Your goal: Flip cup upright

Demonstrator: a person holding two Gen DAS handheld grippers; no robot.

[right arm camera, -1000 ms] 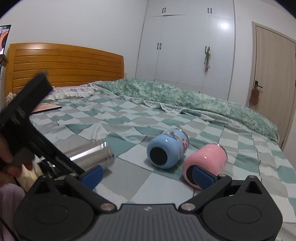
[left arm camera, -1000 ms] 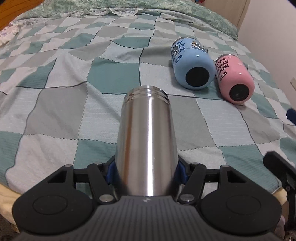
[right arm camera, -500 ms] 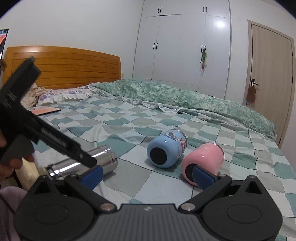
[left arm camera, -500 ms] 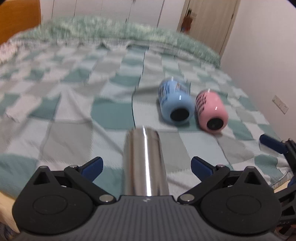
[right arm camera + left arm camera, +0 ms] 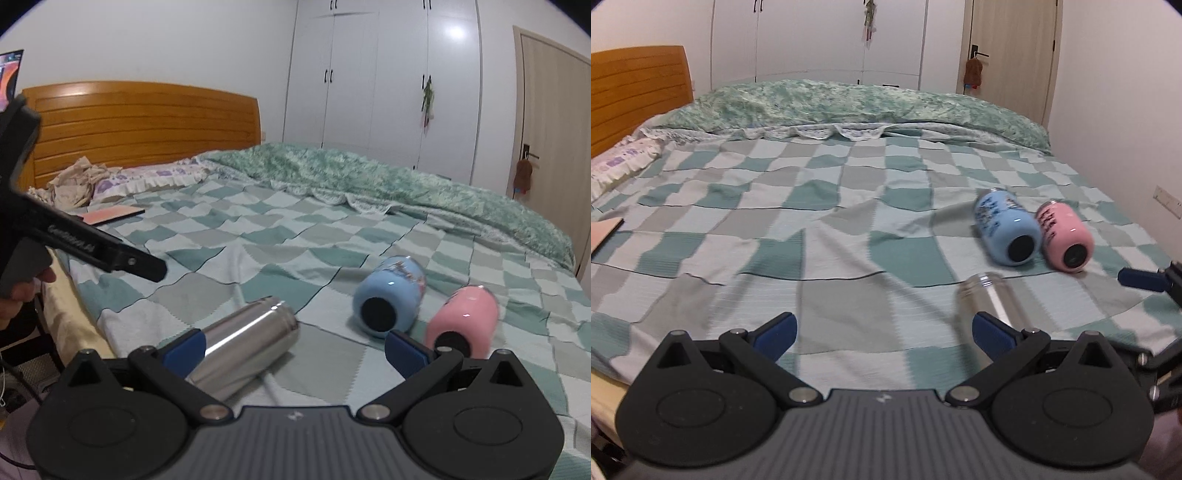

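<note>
A: Where is the steel cup (image 5: 247,341) found?

B: On its side on the bed (image 5: 258,240), left of the blue cup (image 5: 388,295), with the pink cup (image 5: 463,319) lying beyond the blue one. Its long axis is seen running from near the right gripper (image 5: 295,349), beside the left pad, away toward the blue cup, threaded mouth farthest.

A: And the grippers?

B: Both are spread, nothing pinched. The left gripper (image 5: 882,332) is offset left of the steel cup (image 5: 988,299); the right is judged nearer.
</note>
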